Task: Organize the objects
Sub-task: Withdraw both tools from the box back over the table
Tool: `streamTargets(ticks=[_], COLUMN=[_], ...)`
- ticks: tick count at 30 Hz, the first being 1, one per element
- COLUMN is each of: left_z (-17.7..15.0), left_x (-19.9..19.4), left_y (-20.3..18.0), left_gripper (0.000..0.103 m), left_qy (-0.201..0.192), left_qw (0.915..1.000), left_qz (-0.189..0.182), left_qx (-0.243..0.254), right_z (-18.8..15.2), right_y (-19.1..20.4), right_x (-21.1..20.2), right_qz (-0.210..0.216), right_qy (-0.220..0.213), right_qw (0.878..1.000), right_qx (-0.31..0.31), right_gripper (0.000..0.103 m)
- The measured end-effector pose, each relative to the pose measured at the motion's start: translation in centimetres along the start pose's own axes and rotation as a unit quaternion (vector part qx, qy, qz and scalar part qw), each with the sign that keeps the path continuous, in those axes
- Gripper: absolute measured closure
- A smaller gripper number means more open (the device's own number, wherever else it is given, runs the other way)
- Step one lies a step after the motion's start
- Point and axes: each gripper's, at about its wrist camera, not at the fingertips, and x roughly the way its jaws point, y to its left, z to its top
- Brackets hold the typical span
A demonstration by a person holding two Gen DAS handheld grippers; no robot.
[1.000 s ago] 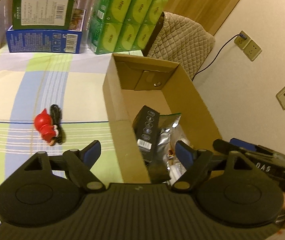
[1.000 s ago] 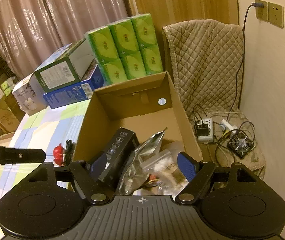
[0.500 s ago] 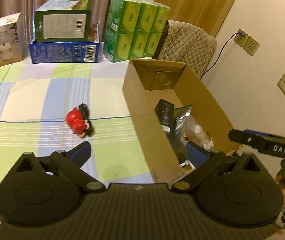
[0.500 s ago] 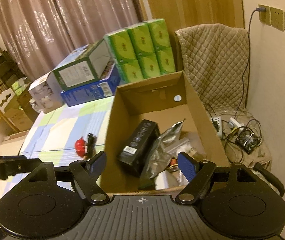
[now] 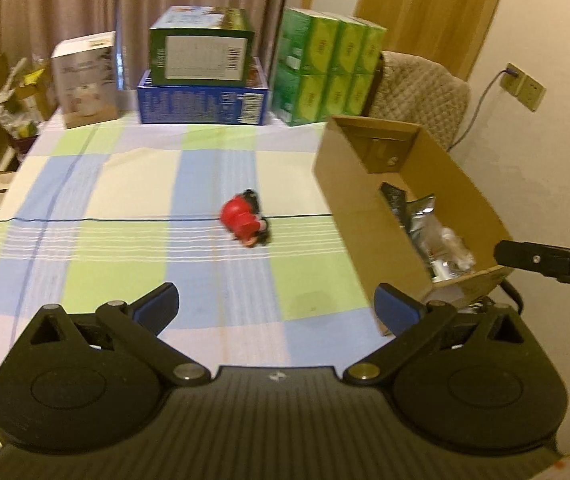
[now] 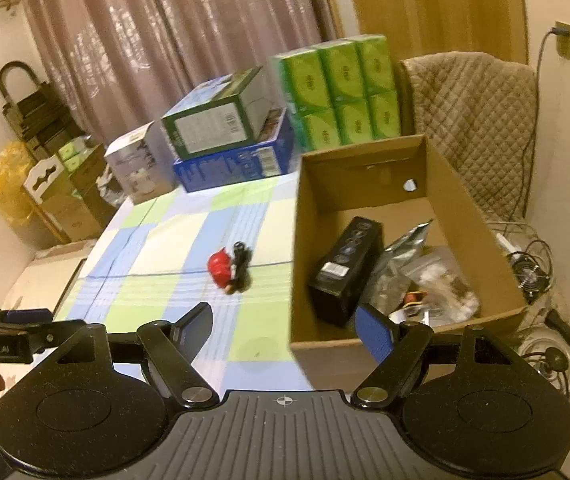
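In the left wrist view, the left gripper hung over the checked tablecloth with its jaws spread wide and nothing between them. The red toy figure lay on the cloth just left of the cardboard box, beyond the fingertips.

In the right wrist view, the right gripper was likewise released and empty, straddling the box's near left corner. Inside the box lay a black carton and a silver pouch; the toy lay left of the box.

Home room, curtains, checked tablecloth, quilted chair, stacked boxes
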Motion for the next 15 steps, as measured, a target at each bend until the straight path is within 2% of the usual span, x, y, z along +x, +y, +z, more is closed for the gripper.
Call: streamTargets(ticks=[15], left_z=[-1.3], left_x=[-1.3], left_y=[3.6], left_gripper=[0.001], left_qy=[-0.001], left_qw=[0.9993], left_qz=[0.019], left_qx=[-0.031], right_z=[-1.0], right_y=[3.8], right_x=[1.8], right_qz=[0.021], right_qy=[0.014], right_qw=[0.999], right_qx=[-0.024], right_gripper=[0.027])
